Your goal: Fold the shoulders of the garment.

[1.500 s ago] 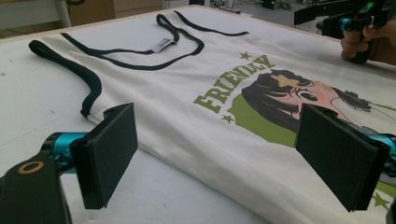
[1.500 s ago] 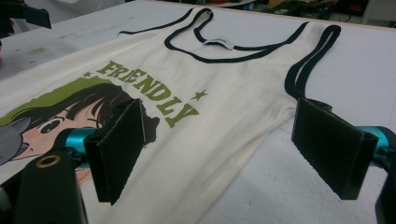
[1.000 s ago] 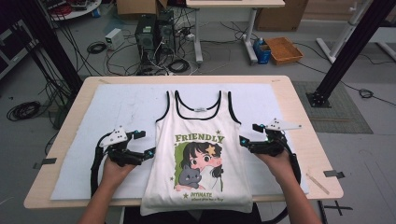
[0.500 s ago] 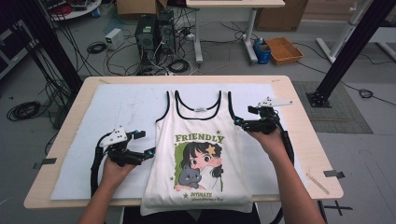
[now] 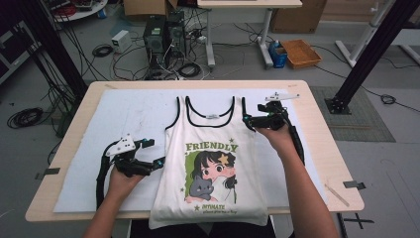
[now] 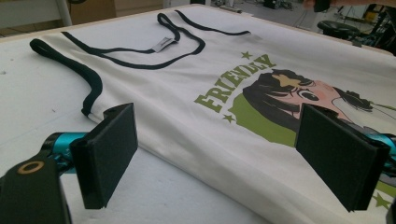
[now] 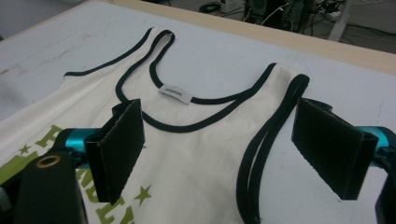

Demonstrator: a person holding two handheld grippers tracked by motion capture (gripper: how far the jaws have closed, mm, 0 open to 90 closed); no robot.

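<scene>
A white tank top [image 5: 213, 134] with black trim, green "FRIENDLY" lettering and a cartoon girl lies flat, face up, on the white mat, its hem hanging over the near edge. My left gripper [image 5: 154, 152] rests open beside the shirt's left side seam; in the left gripper view its jaws [image 6: 224, 158] straddle that edge of the tank top [image 6: 210, 70]. My right gripper [image 5: 247, 120] stands open at the shirt's right shoulder. In the right gripper view its jaws [image 7: 217, 149] frame the black-trimmed right armhole [image 7: 266, 140] and the tank top [image 7: 196, 186]. Nothing is gripped.
The white mat [image 5: 124, 119] covers most of the wooden table [image 5: 327, 148]. Tape strips [image 5: 352, 184] sit at the table's right and left edges. Beyond the far edge, the floor holds computer towers [image 5: 163, 34], cables and an orange bin [image 5: 301, 52].
My right gripper has moved away from the person, up along the shirt's right edge from mid-body to the shoulder strap. The left gripper and the shirt have stayed put.
</scene>
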